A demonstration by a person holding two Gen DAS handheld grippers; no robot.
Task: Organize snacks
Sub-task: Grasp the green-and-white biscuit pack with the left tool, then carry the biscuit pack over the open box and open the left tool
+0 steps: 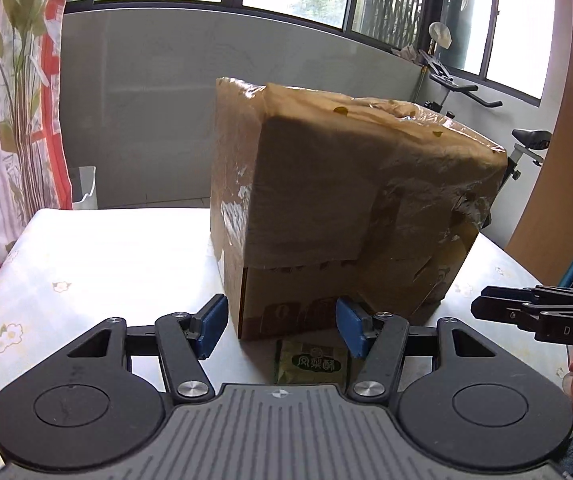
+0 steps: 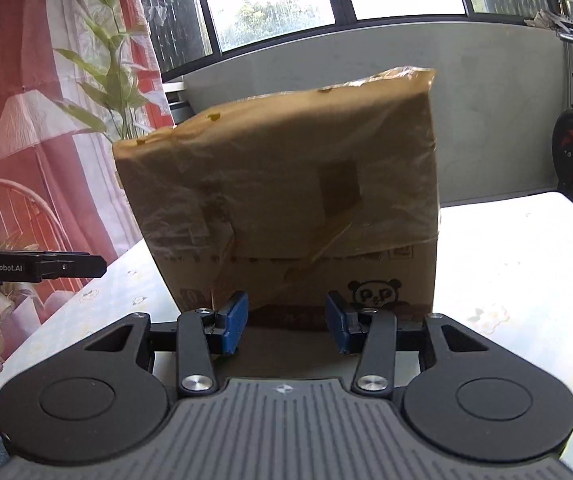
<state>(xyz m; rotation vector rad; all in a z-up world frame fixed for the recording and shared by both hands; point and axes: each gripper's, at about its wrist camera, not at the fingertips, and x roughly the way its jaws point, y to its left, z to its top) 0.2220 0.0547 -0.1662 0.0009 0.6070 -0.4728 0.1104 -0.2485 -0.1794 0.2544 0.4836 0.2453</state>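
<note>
Green foil snack packet (image 1: pixel 311 362) lies flat just ahead of left gripper (image 1: pixel 280 326), below its half-open empty jaws; right gripper (image 2: pixel 285 322), part-open, empty, faces brown taped cardboard box (image 2: pixel 286 200).

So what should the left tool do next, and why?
Probably ease down onto the green snack packet: it lies on the table just ahead of the open left tool, against the cardboard box, and nothing is held yet.

Left gripper (image 1: pixel 281 328): black linkage arms, silver screws, blue pads (image 1: pixel 212 326), ribbed grey base. Right gripper (image 2: pixel 285 323): same build; "DAS" printed on its side, "GenRobot.AI" on the left's.
</note>
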